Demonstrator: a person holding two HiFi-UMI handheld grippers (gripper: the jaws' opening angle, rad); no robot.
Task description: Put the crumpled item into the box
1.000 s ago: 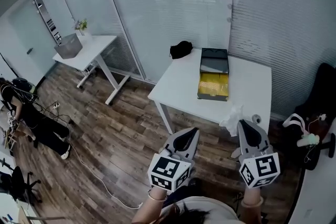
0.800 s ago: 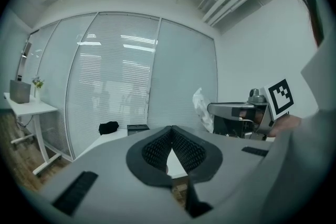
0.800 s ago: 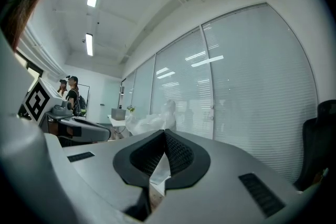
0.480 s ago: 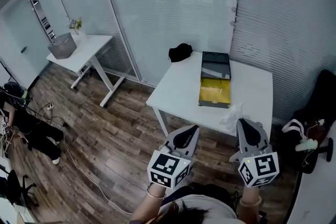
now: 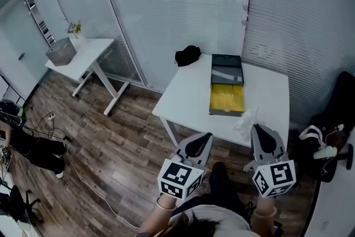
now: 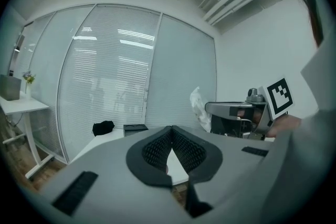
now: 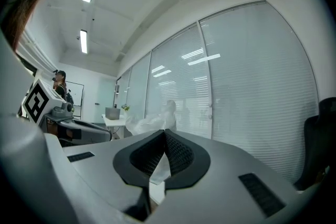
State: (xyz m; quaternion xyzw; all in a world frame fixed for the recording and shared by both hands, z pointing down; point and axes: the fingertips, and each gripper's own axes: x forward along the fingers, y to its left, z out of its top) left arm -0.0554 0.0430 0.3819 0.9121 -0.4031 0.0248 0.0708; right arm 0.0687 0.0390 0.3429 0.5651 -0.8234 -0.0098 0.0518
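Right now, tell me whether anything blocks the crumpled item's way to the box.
Nothing visible does. The crumpled item is pinched in the right tool near the table's front edge. Only bare tabletop lies between it and the open box.

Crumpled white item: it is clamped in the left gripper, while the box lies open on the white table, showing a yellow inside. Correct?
One detail is wrong: the crumpled white item is clamped in the right gripper, as the right gripper view shows. The left gripper is shut on nothing. As you say, the box lies open on the white table, showing a yellow inside.
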